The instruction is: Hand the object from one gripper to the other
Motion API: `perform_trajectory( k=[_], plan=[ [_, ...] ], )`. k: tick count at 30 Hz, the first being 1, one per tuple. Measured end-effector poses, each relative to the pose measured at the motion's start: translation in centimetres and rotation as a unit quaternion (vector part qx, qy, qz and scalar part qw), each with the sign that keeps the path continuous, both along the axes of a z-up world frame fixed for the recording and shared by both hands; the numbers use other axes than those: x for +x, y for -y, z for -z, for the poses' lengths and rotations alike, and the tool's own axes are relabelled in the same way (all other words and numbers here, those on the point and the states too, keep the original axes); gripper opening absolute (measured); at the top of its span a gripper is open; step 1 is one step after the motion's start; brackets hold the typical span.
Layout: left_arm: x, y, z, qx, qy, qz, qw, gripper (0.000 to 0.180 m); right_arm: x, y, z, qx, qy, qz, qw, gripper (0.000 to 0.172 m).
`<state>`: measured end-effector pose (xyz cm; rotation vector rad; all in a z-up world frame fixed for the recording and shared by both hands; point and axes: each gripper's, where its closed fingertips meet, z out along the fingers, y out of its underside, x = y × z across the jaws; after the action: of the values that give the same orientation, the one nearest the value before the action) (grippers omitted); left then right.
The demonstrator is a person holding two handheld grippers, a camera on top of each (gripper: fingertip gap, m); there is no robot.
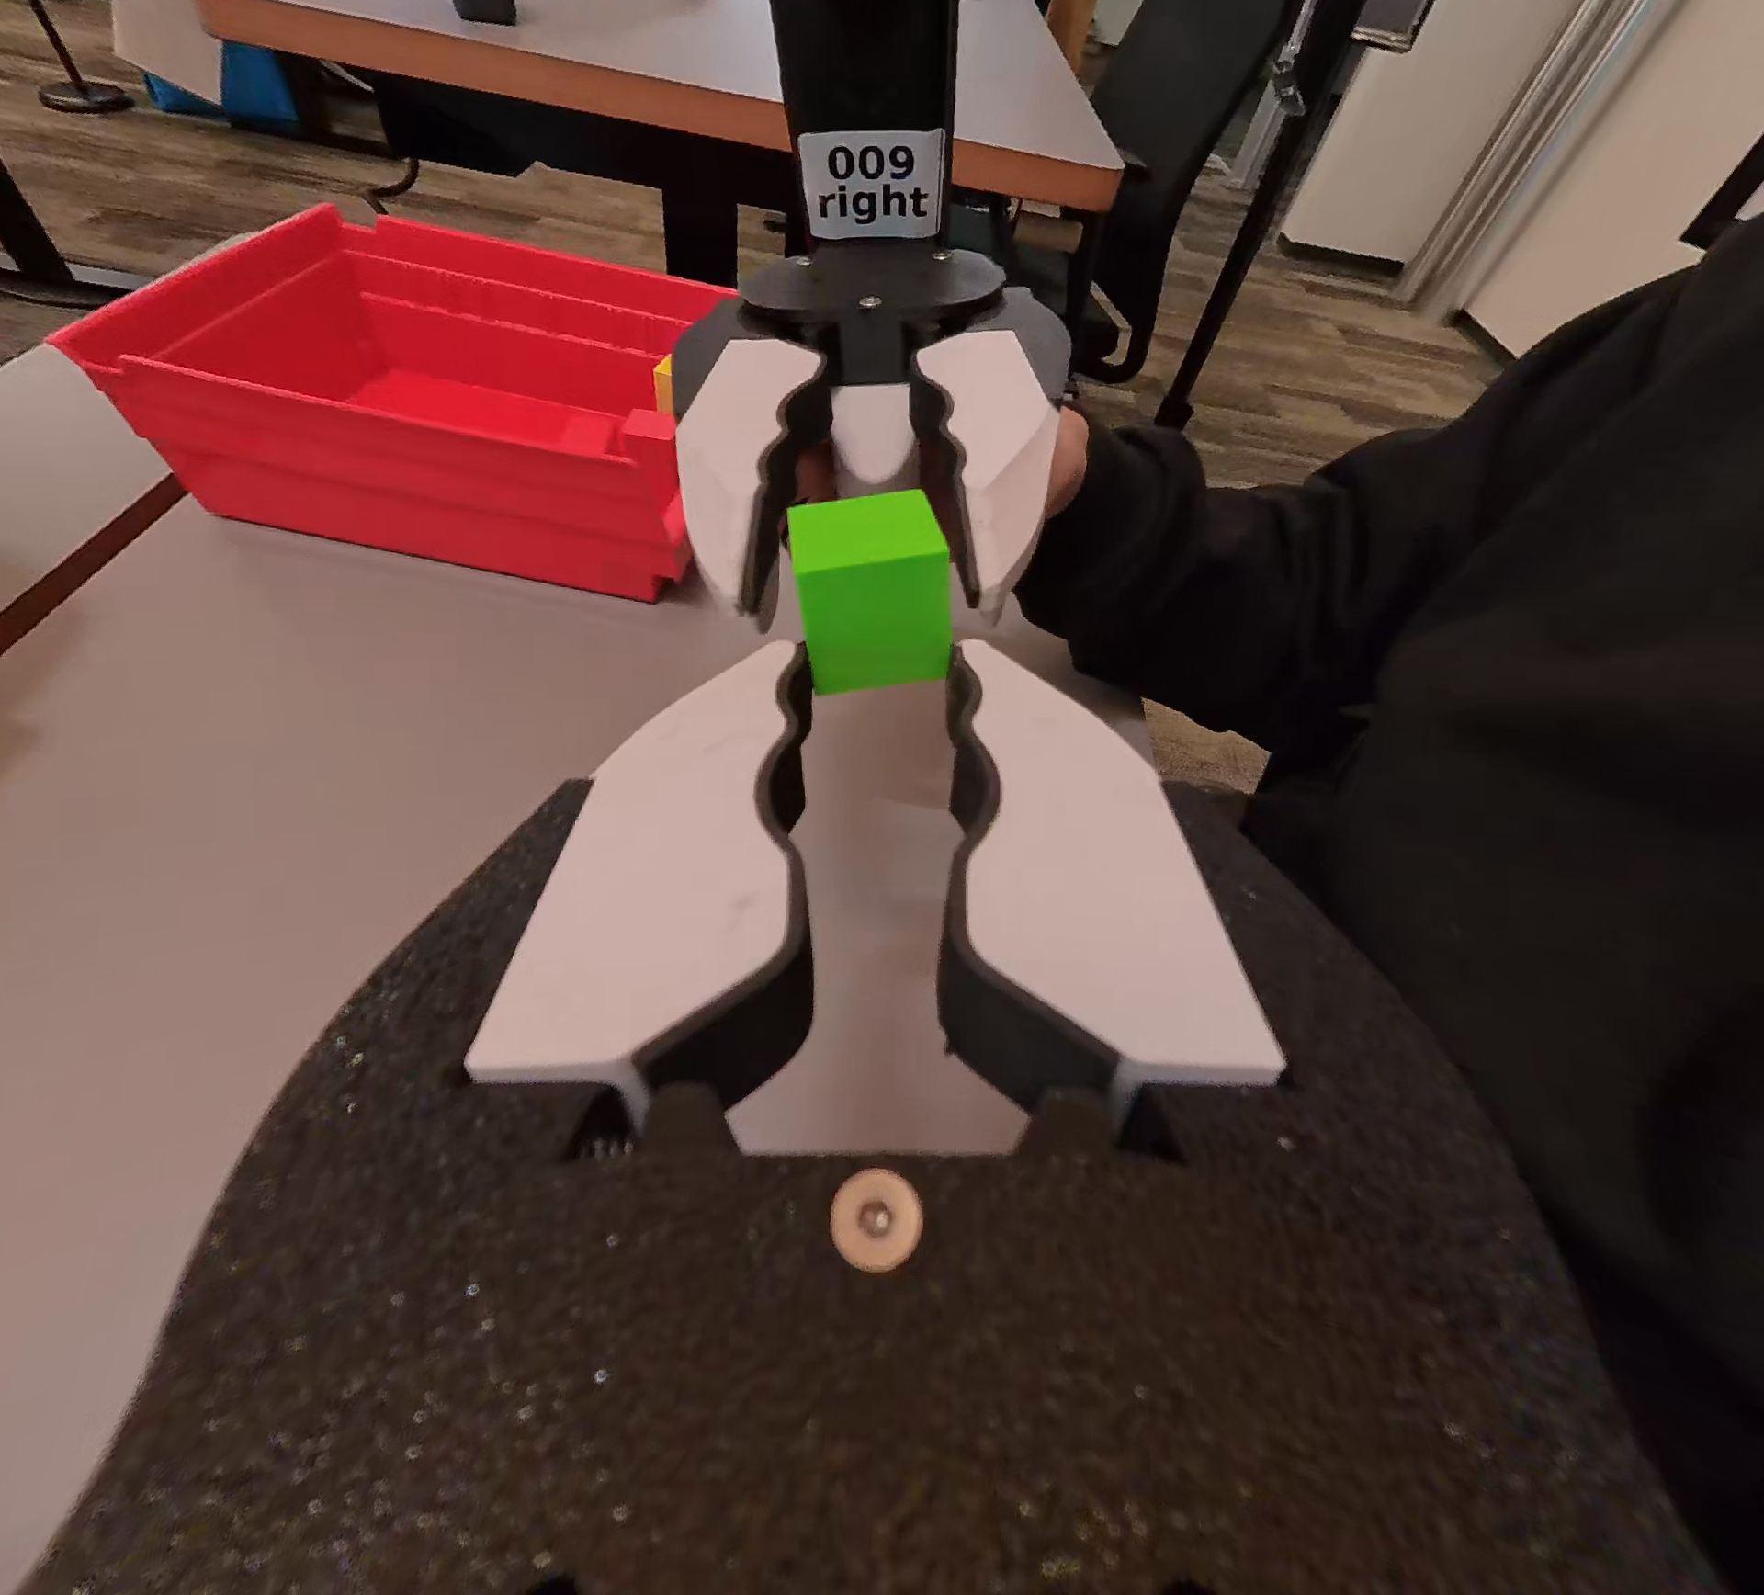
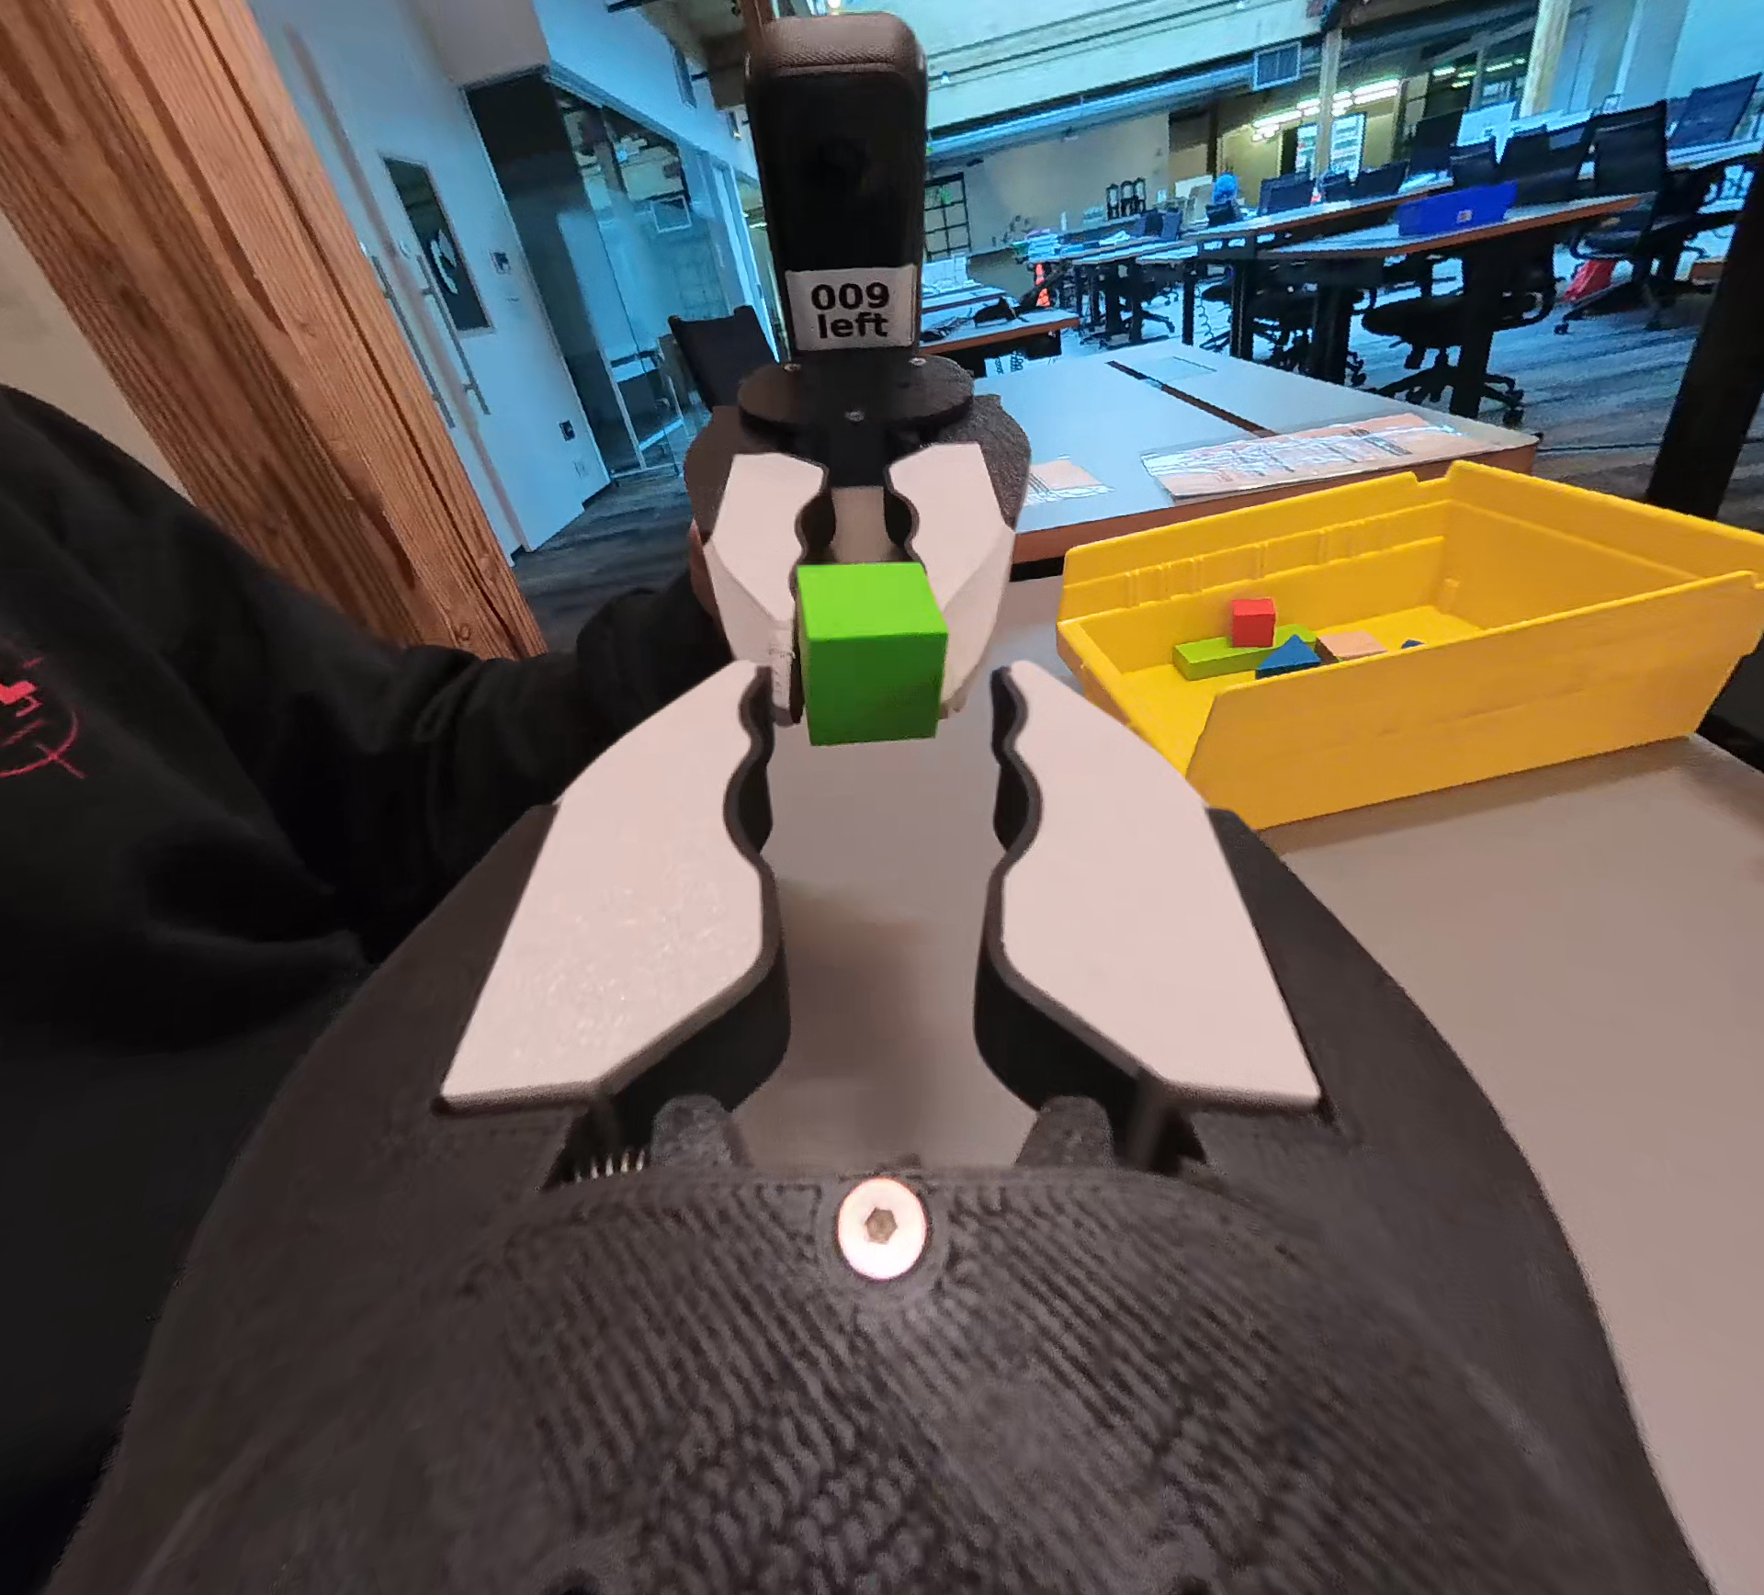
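My left gripper (image 1: 878, 666) clamps the green cube (image 1: 873, 590) outward so my right gripper (image 2: 873, 690), jaws apart, can take it.

Matt green cube (image 1: 873, 595); smooth plastic red bin (image 1: 401, 404).
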<state>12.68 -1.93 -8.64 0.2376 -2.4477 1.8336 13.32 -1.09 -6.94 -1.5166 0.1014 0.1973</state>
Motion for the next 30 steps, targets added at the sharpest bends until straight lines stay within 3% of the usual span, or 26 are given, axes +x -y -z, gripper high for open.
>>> perform_trajectory(
  k=[4, 7, 10, 12, 15, 18, 20, 24, 30],
  plan=[
    [0.0, 0.5, 0.6, 0.011, -0.004, 0.001, 1.000, 0.026, -0.1, -0.1, 0.1, 0.005, 0.007, -0.008, 1.000, 0.028],
    [0.4, 0.6, 0.5, -0.001, -0.004, -0.014, 1.000, 0.026, 0.1, 0.1, 0.0, 0.001, 0.014, 0.004, 1.000, 0.028],
    [2.0, 0.0, 1.2, 0.018, 0.003, -0.066, 0.998, 0.038, 2.2, 1.7, -0.6, 0.001, 0.031, 0.069, 0.997, 0.028],
    [3.2, -0.8, 1.9, 0.043, 0.013, -0.107, 0.993, 0.044, 5.3, 4.7, -0.9, -0.001, 0.020, 0.157, 0.987, 0.028],
    [4.7, -2.2, 2.4, 0.071, 0.035, -0.164, 0.983, 0.049, 10.8, 12.1, 0.6, -0.038, -0.011, 0.319, 0.947, 0.028],
    [5.3, -3.4, 2.4, 0.077, 0.046, -0.192, 0.977, 0.049, 14.8, 21.2, 3.9, -0.114, -0.038, 0.483, 0.868, 0.028],
    [5.7, -4.3, 2.5, 0.082, 0.050, -0.205, 0.974, 0.049, 15.9, 26.1, 5.6, -0.153, -0.053, 0.550, 0.819, 0.028],
    [6.2, -5.7, 2.7, 0.079, 0.049, -0.213, 0.973, 0.048, 17.1, 31.3, 8.1, -0.227, -0.053, 0.611, 0.757, 0.028],
    [7.2, -7.6, 3.3, 0.073, 0.034, -0.229, 0.970, 0.048, 20.3, 33.8, 12.3, -0.397, -0.085, 0.583, 0.704, 0.028]
  ],
)
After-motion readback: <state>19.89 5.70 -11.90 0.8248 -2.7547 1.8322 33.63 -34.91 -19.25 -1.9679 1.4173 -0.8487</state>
